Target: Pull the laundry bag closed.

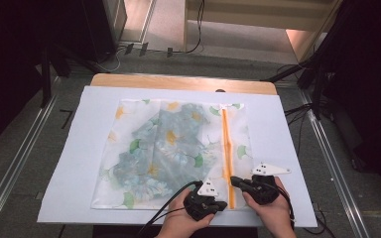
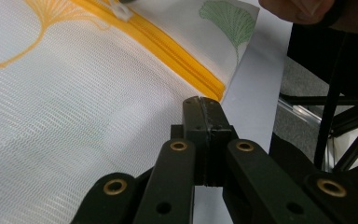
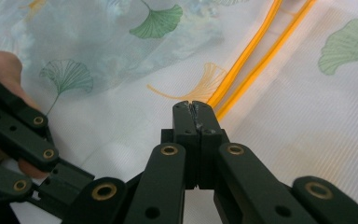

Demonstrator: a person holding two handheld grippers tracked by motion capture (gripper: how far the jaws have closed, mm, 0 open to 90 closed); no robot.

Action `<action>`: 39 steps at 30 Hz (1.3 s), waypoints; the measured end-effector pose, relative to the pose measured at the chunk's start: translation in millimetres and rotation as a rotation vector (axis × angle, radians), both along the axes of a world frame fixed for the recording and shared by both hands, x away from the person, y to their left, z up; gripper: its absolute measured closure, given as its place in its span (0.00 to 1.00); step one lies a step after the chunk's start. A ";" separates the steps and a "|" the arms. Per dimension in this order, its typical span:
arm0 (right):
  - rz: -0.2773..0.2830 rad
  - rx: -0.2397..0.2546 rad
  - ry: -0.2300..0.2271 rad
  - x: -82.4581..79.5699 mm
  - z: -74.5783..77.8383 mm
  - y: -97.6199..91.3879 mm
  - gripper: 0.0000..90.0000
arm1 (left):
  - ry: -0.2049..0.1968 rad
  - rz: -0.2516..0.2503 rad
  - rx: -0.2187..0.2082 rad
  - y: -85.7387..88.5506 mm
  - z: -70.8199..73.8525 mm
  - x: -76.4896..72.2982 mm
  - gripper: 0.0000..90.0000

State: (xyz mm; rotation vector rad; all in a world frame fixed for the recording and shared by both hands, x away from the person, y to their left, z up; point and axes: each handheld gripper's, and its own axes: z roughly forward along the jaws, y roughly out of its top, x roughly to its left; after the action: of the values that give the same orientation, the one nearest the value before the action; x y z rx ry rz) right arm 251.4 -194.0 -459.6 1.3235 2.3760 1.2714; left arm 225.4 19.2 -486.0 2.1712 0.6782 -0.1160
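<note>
A white mesh bag (image 1: 129, 124) printed with ginkgo leaves lies flat on the table with flowered cloth inside. Its orange zipper (image 1: 225, 139) runs along its right side. My left gripper (image 1: 221, 204) is shut, its tips (image 2: 201, 100) resting at the bag's near corner beside the zipper's closed end (image 2: 205, 84). My right gripper (image 1: 234, 181) is shut a little farther up the zipper. Its tips (image 3: 192, 105) sit where the two open zipper sides (image 3: 256, 51) meet, over the white slider (image 2: 121, 10); it appears to pinch the pull.
A white sheet (image 1: 79, 163) covers the wooden table (image 1: 178, 82), with a bare margin around the bag. Metal rails (image 1: 337, 163), dark stands and cables (image 1: 297, 111) flank the table on the floor.
</note>
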 end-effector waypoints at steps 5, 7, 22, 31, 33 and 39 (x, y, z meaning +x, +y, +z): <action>-0.011 -0.010 -0.009 10.3 2.9 0.1 1.00 | 0.003 -0.004 0.007 0.5 0.3 1.2 1.00; -0.018 -0.002 -0.005 12.7 3.1 -0.9 1.00 | 0.007 -0.003 0.001 0.5 -0.1 1.4 1.00; -0.037 -0.003 -0.002 50.8 11.4 6.8 1.00 | 0.016 0.004 -0.010 0.5 -0.5 1.3 1.00; -0.035 -0.022 0.004 72.5 10.2 14.9 1.00 | 0.028 0.001 -0.011 1.0 -0.6 2.5 1.00; -0.045 -0.020 0.009 76.8 11.5 14.2 1.00 | 0.028 0.001 -0.011 1.1 -0.6 2.5 1.00; -0.064 -0.025 0.007 91.9 17.0 12.5 1.00 | 0.029 0.001 -0.012 1.2 -0.7 2.8 1.00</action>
State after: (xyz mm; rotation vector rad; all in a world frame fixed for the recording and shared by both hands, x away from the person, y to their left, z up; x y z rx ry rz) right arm 343.3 -181.5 -442.6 1.3877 2.3265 1.2170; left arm 228.2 20.4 -486.7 2.1612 0.6933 -0.1507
